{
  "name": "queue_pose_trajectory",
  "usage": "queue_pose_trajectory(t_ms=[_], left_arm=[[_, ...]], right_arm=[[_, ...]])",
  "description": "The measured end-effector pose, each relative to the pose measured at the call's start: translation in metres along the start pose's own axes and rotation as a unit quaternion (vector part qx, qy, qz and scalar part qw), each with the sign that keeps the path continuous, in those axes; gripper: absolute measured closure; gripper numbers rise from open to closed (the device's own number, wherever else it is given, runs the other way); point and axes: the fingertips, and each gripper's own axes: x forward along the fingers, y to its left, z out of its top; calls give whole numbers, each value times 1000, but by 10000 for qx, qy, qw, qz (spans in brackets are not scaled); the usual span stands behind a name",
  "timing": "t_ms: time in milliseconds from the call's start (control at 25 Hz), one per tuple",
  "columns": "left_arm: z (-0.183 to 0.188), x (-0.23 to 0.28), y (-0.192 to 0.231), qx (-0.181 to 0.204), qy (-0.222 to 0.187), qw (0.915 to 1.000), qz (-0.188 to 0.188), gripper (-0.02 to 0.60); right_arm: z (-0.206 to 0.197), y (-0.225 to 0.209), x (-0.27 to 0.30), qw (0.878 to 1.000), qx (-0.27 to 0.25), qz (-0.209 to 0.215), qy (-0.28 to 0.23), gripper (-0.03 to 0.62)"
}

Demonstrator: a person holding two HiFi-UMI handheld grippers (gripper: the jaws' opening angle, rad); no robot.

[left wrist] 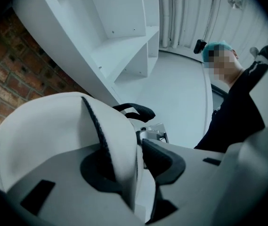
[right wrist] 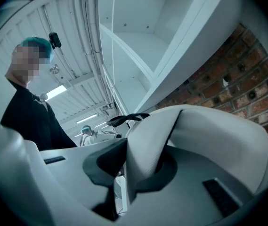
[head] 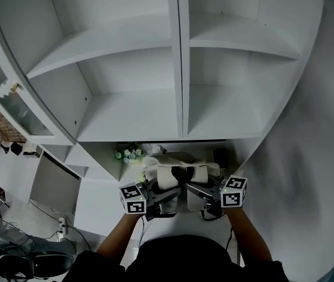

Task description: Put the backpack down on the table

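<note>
Right gripper point(right wrist: 138, 166) pinches a fold of the white backpack point(head: 161, 175) at the table point(head: 96, 204); left gripper point(left wrist: 134, 164) jaws narrow, loose around another fold.

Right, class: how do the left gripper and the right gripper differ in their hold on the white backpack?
Left gripper has a gap beside the backpack fold; right gripper pinches its fold. Left gripper is at the backpack's left side, right gripper at its right. Both have white fabric between the jaws.
</note>
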Motion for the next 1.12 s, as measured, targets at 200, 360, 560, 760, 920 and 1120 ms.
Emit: queue_pose_trajectory(t_ms=[200, 360, 560, 760, 920, 1120], left_arm=[[-7, -6, 7, -105, 17, 9997, 200, 397], [-10, -10, 22, -159, -9, 9989, 431, 373], [-13, -16, 31, -266, -57, 9983, 515, 368], [-16, -26, 38, -270, -64, 9968, 753, 359], [-16, -35, 43, -272, -99, 9953, 927, 354], [-16, -48, 46, -353, -238, 9930, 1104, 351]], right_arm=[[-5, -14, -4, 9993, 37, -366, 3, 453], [-5, -31, -11, 9966, 1, -824, -34, 413], [-6, -51, -29, 9903, -17, -1387, -53, 398], [-6, -60, -45, 9859, 81, -1658, -234, 398], [-7, -65, -54, 9820, -40, -1875, -202, 398], [-5, -68, -65, 9777, -13, -2074, -322, 399]])
